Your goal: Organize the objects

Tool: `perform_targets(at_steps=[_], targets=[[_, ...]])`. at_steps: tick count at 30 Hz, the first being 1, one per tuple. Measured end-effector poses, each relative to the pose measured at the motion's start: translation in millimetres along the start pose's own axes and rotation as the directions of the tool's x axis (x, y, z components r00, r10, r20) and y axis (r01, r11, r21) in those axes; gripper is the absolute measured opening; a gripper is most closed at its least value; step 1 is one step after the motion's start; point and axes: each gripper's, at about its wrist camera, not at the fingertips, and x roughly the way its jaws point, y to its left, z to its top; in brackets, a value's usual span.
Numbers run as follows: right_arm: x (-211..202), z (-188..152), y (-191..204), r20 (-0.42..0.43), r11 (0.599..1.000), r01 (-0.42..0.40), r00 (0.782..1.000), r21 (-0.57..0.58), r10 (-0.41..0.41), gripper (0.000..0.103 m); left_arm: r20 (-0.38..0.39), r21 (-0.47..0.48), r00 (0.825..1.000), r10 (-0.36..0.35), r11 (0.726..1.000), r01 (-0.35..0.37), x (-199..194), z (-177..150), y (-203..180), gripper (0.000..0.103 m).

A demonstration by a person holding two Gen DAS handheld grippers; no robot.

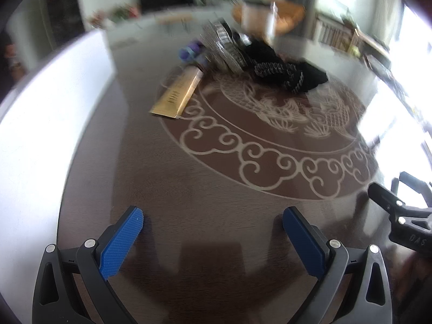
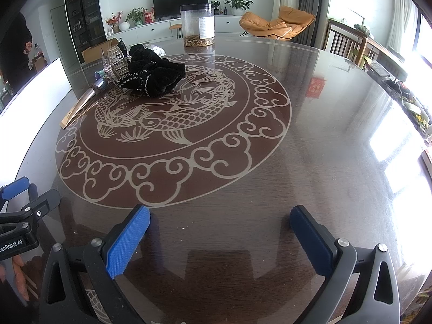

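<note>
Right wrist view shows the round dark surface [image 2: 310, 140] with a pale fish pattern. On its far left part lies a black ruffled cloth [image 2: 154, 77], touching a silver crown-like piece [image 2: 112, 66]; just beside them a long gold box [image 1: 176, 93] lies flat. A clear jar [image 2: 198, 25] stands at the far edge. Both the left tongs [image 1: 213, 222] and right tongs [image 2: 220, 222] are wide apart, holding nothing.

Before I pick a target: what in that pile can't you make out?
- Purple item: left wrist view motion-blurred; right wrist view, silver rack hides it.
- Gold box lettering: blurred, too small.
- Under the black cloth: hidden.
- Clear jar contents: too small.
</note>
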Motion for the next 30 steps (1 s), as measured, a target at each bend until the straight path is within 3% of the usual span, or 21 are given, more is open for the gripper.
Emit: perform_targets(at_steps=[2,5,12,13,14,15,17,20,28,30], targets=[[-0.2,0.1,0.2,0.0,1.0,0.0,1.0,0.0,0.0,0.103,0.024,-0.062,0.997,-0.073,0.995,0.075,-4.3,19.8,16.9,0.103],[0.2,0.0,-0.3,0.0,1.0,0.0,1.0,0.0,0.0,0.103,0.066,-0.126,0.996,-0.063,0.989,0.071,0.4,64.3,39.7,0.103],[-0.1,0.3,-0.1,0.0,1.0,-0.001,1.0,-0.001,0.001,0.103,-0.078,-0.084,0.997,-0.006,0.996,-0.001,76.1,131.8,42.4,0.101],[-0.3,0.4,0.2,0.0,1.0,-0.001,1.0,-0.001,0.001,0.103,-0.065,-0.081,0.998,0.011,0.997,-0.017,78.7,136.8,42.8,0.097],[-0.3,0.4,0.3,0.0,1.0,-0.001,1.0,-0.001,0.001,0.103,-0.053,-0.08,0.999,0.011,0.997,-0.015,79.2,140.1,42.8,0.087],[-0.1,0.4,0.1,0.0,1.0,-0.001,1.0,-0.001,0.001,0.103,-0.03,-0.078,1.0,0.006,0.997,-0.008,77.4,141.3,42.1,0.064],[-0.2,0.5,0.3,0.0,1.0,-0.001,1.0,-0.001,0.001,0.103,0.008,-0.064,1.0,-0.02,0.998,0.021,71.9,137.9,38.5,0.034],[-0.2,0.6,0.3,0.0,1.0,-0.001,1.0,-0.001,0.001,0.103,0.024,-0.065,0.999,-0.048,0.997,0.05,61.5,118.1,32.7,0.025],[-0.3,0.8,0.2,0.0,1.0,-0.001,1.0,-0.002,0.001,0.103,0.071,-0.131,0.997,-0.038,0.99,0.047,-6.8,-0.1,22.2,0.027],[-0.1,0.7,0.1,-0.001,1.0,-0.001,1.0,-0.002,0.001,0.103,0.093,-0.095,0.994,-0.05,0.994,0.059,-10.6,-10.7,21.4,0.045]])
